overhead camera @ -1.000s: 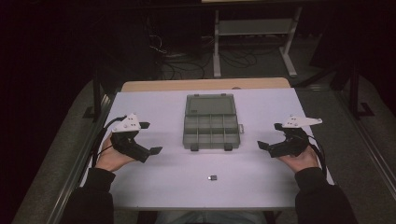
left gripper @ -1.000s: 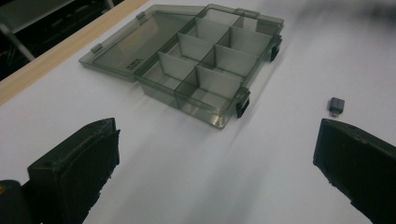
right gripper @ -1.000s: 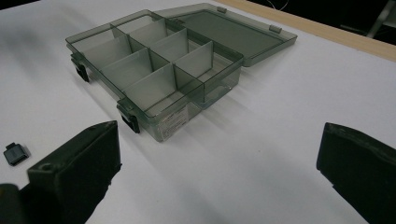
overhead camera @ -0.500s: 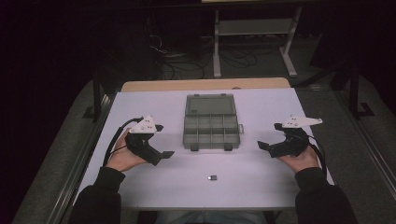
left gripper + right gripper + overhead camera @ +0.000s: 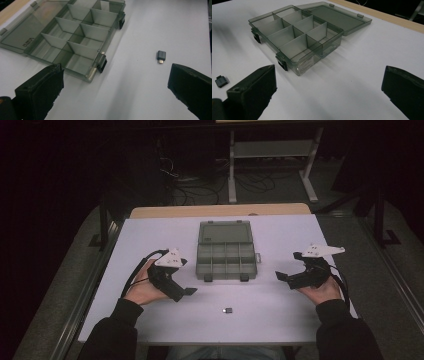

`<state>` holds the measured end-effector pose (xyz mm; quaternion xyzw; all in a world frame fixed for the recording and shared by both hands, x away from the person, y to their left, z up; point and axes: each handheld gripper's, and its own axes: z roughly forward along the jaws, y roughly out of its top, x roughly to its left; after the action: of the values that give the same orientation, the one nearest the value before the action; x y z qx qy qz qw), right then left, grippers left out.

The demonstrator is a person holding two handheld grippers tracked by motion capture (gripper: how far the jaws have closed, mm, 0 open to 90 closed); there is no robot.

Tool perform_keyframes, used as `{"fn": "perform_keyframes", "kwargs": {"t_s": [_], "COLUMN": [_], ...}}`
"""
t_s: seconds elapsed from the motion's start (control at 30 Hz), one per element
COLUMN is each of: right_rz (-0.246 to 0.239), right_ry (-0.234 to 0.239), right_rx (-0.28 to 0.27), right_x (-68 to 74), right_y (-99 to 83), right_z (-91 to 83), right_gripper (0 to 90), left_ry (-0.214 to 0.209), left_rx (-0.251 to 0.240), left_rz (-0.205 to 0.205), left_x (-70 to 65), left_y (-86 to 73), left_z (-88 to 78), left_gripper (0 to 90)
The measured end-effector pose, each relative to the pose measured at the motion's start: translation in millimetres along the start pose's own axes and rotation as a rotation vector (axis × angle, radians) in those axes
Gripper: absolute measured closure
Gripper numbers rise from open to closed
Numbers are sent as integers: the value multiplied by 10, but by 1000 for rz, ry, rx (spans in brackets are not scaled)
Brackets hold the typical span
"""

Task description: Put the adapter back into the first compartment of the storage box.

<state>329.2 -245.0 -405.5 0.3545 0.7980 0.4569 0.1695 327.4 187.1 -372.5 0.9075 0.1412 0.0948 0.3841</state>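
Note:
A smoky grey compartment box (image 5: 224,251) lies open mid-table, its lid (image 5: 224,231) folded back flat; the compartments look empty. A small dark adapter (image 5: 228,310) lies on the white table (image 5: 280,320) in front of the box. My left gripper (image 5: 186,292) hovers left of the adapter, open and holding nothing. In the left gripper view the adapter (image 5: 161,55) sits ahead between the wide jaws (image 5: 116,82), nearer the right one, and the box (image 5: 82,50) is at upper left. My right gripper (image 5: 284,279) stands open right of the box, with the box (image 5: 309,25) and adapter (image 5: 222,81) ahead of it (image 5: 329,75).
A bare wooden strip (image 5: 220,211) runs along the table's far edge. Beyond it stand a metal stand (image 5: 270,155) and loose cables (image 5: 190,185) on a dark floor. Open white surface lies on both sides of the box.
My left gripper has moved right and slightly nearer, from the table's left side toward the box's front corner and the adapter. The right gripper has stayed put.

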Motion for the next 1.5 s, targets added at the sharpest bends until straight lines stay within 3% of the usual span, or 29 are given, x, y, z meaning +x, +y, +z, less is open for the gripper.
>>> {"fn": "perform_keyframes", "kwargs": {"t_s": [1.5], "right_rz": [-11], "right_ry": [10], "right_rx": [11], "right_x": [20], "right_y": [-3], "right_z": [17], "right_gripper": [0], "left_ry": [-167], "left_rx": [142], "left_rz": [112], "left_x": [-429], "left_y": [178], "left_z": [766], "left_gripper": [3]}}
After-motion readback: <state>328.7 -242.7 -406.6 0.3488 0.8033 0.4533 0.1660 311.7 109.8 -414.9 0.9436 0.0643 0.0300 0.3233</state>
